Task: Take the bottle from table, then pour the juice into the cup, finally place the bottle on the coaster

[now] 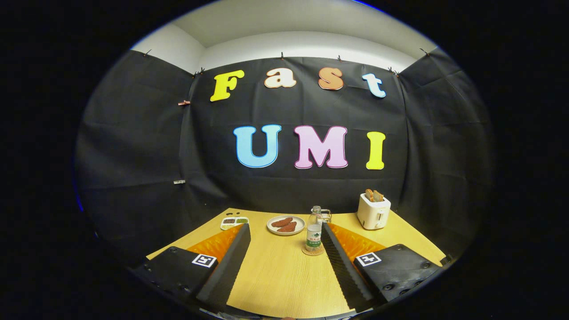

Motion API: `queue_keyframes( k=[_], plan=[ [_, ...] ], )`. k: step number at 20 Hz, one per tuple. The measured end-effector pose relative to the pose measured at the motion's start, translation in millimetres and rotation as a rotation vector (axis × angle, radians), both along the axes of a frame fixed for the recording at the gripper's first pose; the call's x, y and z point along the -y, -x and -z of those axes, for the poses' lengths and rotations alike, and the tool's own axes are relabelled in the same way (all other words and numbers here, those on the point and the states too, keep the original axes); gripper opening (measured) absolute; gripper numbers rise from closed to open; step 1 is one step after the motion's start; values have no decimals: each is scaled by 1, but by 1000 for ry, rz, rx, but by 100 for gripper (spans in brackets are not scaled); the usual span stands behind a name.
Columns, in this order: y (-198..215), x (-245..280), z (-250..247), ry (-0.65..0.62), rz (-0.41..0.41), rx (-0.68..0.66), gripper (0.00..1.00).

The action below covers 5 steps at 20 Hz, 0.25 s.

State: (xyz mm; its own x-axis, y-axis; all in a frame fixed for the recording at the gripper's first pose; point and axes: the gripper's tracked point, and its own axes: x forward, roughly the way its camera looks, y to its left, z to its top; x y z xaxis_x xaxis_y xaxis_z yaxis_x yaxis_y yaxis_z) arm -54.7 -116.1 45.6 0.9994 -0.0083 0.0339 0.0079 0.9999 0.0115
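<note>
Wooden table [275,275] lay bare between the gripper [284,231]'s spread ribbed fingers; clear bottle [314,230] stood on the round coaster [313,252] by the right fingertip.

Wood-grain counter [275,275], light yellow top. Bottle [314,230] stands upright on a round coaster [313,252], just ahead of the right finger of the wide-open tongs [284,233]. Glass cup [326,216] right behind the bottle. Plate [286,225] with brown pieces beside the bottle, farther back. Small tray [234,222] beyond the left finger. White toaster [374,212] with toast, far right side.
</note>
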Motion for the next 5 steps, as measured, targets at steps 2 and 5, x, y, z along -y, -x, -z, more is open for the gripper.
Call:
queue_keyframes(
  k=[2,5],
  plan=[
    [2,-2,2,-7,-3,-8,97],
    [2,-2,2,4,-18,-12,97]
  ],
)
